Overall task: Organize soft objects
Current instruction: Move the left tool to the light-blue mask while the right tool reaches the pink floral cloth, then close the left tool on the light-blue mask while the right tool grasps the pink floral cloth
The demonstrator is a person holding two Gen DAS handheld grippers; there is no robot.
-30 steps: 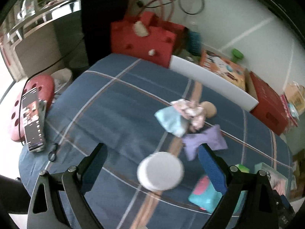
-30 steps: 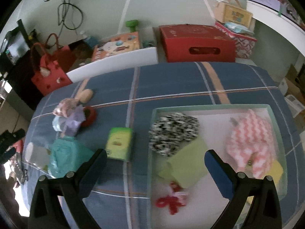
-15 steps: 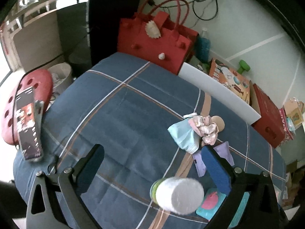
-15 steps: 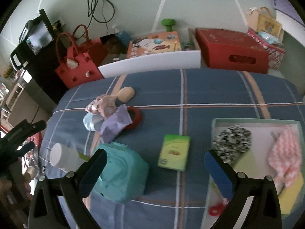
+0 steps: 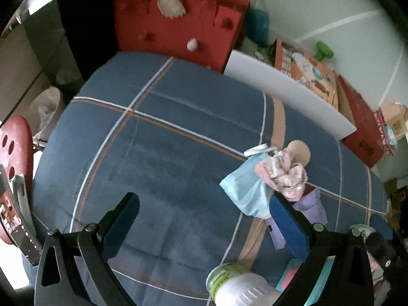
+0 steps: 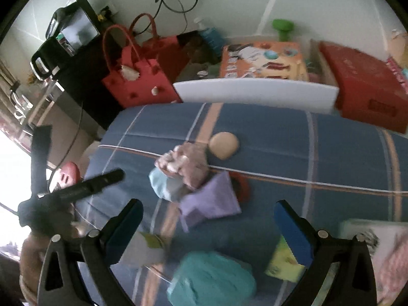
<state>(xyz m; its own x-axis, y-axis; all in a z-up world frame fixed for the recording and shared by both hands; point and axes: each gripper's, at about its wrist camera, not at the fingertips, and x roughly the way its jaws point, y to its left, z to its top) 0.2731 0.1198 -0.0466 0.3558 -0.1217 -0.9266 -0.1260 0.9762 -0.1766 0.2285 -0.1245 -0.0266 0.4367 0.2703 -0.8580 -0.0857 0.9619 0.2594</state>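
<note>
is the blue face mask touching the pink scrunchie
Touching. The left wrist view shows the pink scrunchie lying on the blue face mask, overlapping its upper edge with no gap.

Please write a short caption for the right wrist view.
Open right claw above a purple cloth on the blue plaid cover.

Cut off below right gripper (image 6: 207, 210): blurred teal bundle (image 6: 211, 280). Bottle (image 5: 242, 289) cropped below left gripper (image 5: 204, 210).
</note>
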